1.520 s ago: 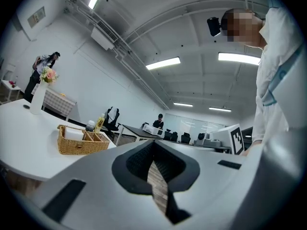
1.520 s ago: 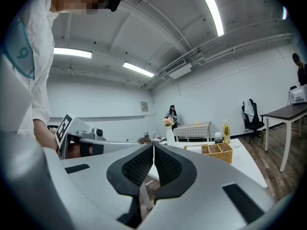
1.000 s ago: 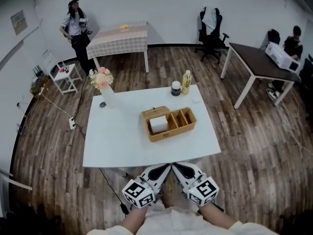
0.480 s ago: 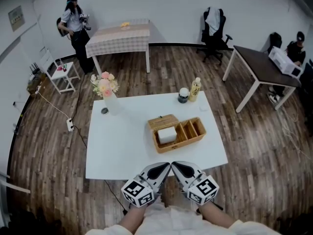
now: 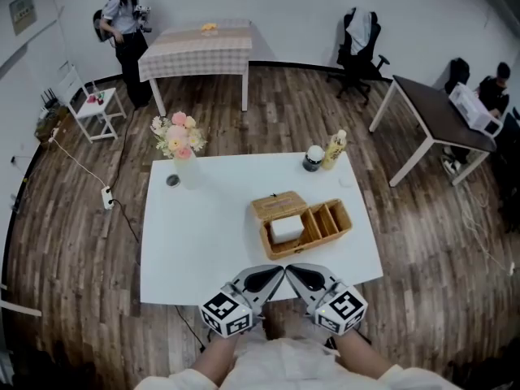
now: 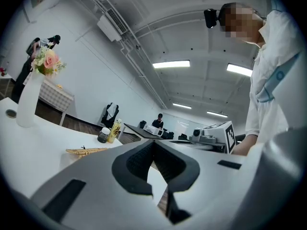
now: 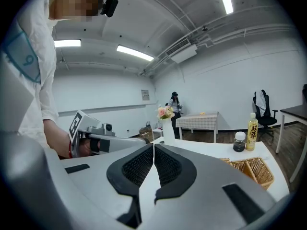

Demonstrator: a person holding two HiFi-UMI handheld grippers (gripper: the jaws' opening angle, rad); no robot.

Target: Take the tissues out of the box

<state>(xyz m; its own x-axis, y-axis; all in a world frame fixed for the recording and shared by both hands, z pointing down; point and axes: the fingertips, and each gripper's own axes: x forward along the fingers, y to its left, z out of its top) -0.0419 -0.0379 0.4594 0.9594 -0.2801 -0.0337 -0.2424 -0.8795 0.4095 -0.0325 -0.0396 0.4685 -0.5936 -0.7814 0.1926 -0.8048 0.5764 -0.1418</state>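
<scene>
Jaws: left gripper [image 5: 270,275], right gripper [image 5: 297,274] both closed, empty, at table's [image 5: 203,242] 6 o'clock edge | Tissues [image 5: 286,229]: box's [image 5: 342,210] 9 o'clock compartment, 12 o'clock of grippers | Risk: closed jaws only poke stack; light box likely lifts or slides with tissues.

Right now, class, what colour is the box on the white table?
The box is tan woven wicker; the head view shows it best.

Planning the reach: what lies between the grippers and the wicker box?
Nothing: the head view shows only a short strip of bare table between the left gripper, the right gripper and the box.
</scene>
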